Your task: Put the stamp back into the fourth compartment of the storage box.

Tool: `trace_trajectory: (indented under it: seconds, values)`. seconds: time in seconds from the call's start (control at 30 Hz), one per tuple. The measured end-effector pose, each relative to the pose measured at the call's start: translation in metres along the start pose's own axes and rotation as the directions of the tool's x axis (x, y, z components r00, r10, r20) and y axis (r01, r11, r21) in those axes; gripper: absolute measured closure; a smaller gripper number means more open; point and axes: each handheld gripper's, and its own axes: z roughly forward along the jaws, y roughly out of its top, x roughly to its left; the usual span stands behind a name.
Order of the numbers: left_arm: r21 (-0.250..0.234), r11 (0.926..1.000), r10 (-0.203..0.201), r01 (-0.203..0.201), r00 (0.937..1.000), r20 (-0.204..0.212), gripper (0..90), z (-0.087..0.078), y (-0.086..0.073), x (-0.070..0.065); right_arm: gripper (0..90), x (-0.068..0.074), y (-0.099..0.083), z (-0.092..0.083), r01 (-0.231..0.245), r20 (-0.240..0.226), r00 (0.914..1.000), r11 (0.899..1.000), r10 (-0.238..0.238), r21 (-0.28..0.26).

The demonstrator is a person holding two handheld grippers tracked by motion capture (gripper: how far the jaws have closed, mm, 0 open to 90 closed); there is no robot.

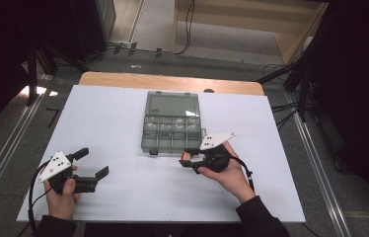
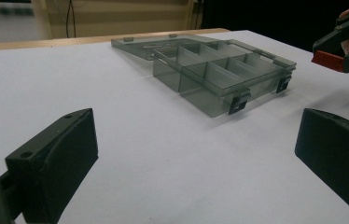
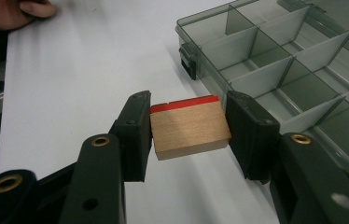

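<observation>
Wooden block (image 3: 189, 129), rectangular, red-edged, clamped in right claw (image 3: 189, 133); left claw (image 2: 196, 154) agape, empty; compartment box (image 3: 298, 60) translucent, probably plastic.

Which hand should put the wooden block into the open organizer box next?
Right: the right hand-held gripper already clamps the wooden block beside the organizer box. The left hand-held gripper is open, empty, farther away.

We count one clear grey compartment box (image 1: 172, 123) lying open on one white table (image 1: 113, 118), and one wooden block with a red edge (image 3: 189, 125). We see two grippers, the left gripper (image 1: 92, 165) and the right gripper (image 1: 186, 157), each with two black jaws. Two hands hold them.
</observation>
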Motion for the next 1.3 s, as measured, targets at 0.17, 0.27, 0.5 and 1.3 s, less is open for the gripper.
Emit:
trace_trajectory:
  seconds: [0.17,0.27,0.5,1.3]
  values:
    - [0.002,1.0000,0.003,-0.003,1.0000,0.000,0.0,0.000,0.000,0.000,51.0,-0.003,0.001,0.000,-0.005,0.005,1.0000,1.000,0.005,0.003]
    - [0.001,1.0000,0.003,-0.003,1.0000,0.000,0.0,0.000,0.000,0.000,51.0,-0.005,0.001,0.000,-0.014,0.005,0.9999,1.000,0.014,0.004]
    - [0.000,1.0000,0.004,-0.004,1.0000,0.000,0.0,0.000,0.000,0.000,51.1,-0.009,0.002,0.001,-0.021,0.012,0.9997,1.000,0.021,0.005]
    - [-0.007,1.0000,0.002,-0.002,1.0000,0.007,0.0,-0.001,0.000,0.000,51.1,-0.025,0.016,0.000,-0.033,0.043,0.9985,0.999,0.032,0.018]
